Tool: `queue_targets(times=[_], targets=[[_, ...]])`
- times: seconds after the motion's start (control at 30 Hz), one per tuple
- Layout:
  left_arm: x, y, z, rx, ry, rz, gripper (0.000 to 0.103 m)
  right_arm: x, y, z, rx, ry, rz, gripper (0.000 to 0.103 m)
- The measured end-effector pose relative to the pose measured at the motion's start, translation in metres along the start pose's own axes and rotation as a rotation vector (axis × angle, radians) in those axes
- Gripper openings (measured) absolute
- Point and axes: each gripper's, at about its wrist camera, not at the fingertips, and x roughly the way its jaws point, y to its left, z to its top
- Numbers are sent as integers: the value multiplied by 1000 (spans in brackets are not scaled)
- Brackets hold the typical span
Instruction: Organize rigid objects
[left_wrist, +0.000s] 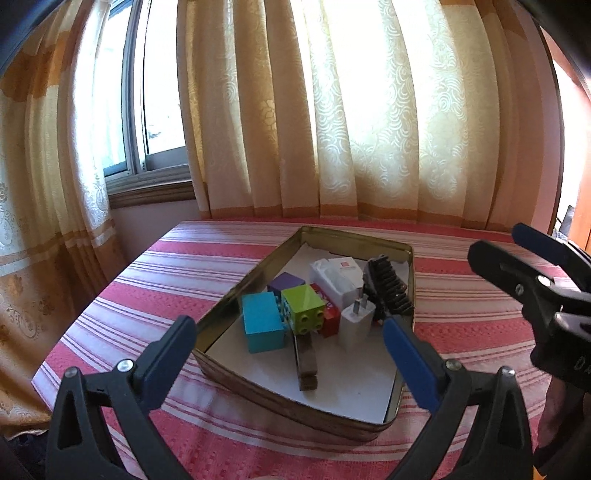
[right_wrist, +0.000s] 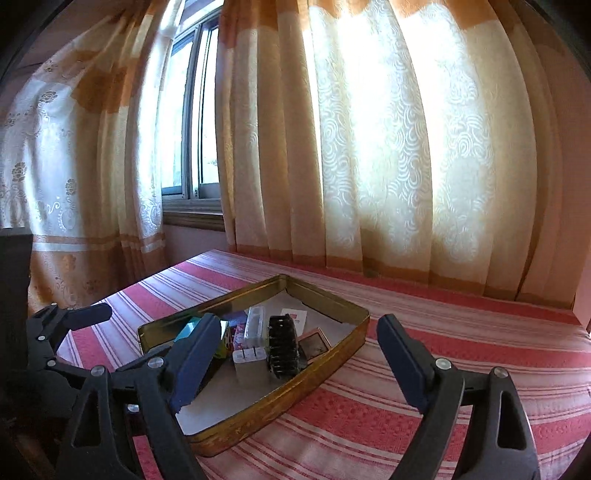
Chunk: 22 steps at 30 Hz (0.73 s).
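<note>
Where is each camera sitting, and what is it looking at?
Left wrist view: sits on the left gripper, faces the gold tin tray and curtains; its open fingers show, the right gripper at the right edge.
Right wrist view: sits on the right gripper, same way; its open fingers show, the left gripper at the left edge.
Shared: tray, white charger, striped cloth.

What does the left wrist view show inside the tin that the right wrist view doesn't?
Only the left wrist view shows the purple block, the green block's studded face and the brown bar on the tin's floor. Only the right wrist view shows a small pink-framed item beside the black comb. Both show the gold tin, the white charger and both open grippers.
</note>
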Motion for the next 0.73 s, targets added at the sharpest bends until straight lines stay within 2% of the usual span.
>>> queue_targets(times=[0.5,0.73], targets=[[8,12,-3,-31,16,15,103,3,11,-2,-16,7,13,88],[6,7,-5,-1,0,19,103,4,12,-4,-16,15,13,88]])
